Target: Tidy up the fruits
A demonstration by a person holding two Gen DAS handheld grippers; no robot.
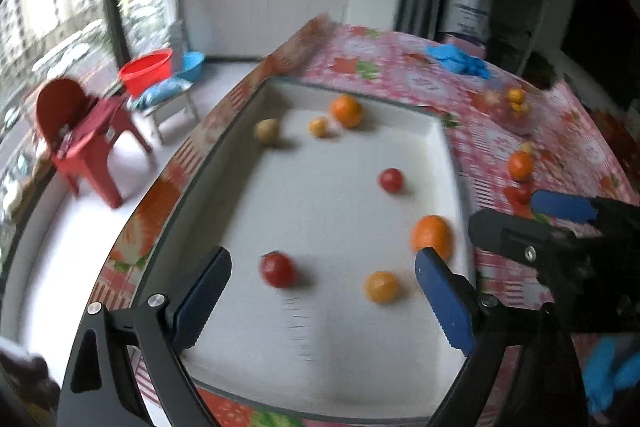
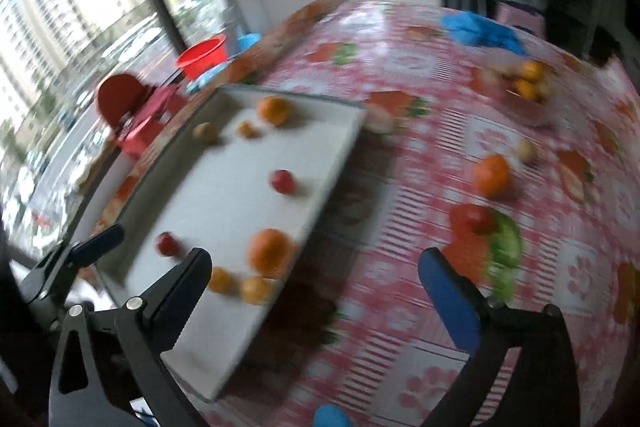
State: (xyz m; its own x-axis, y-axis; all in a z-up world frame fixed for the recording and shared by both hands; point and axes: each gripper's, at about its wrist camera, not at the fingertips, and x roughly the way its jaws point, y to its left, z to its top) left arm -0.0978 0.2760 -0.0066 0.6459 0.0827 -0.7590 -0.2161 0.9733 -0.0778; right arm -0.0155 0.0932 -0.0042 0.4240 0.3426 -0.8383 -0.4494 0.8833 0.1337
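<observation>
Both grippers wide, nothing gripped. Left gripper (image 1: 322,303) over white tray (image 1: 444,151), red tomato (image 1: 277,269) and yellow fruit (image 1: 382,286) between its fingers but untouched. Right gripper (image 2: 316,295) over tray edge/tablecloth (image 2: 420,187). Loose orange (image 2: 493,174) and tomato (image 2: 476,218) on the cloth. Frames blurry.

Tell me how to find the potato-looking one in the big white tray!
Find the white tray on the pink flowered tablecloth. Look along its far end, near the window side, where three pieces sit in a row. The leftmost, a dull brownish-tan lump, is the only one that is not bright orange, yellow or red.
</observation>
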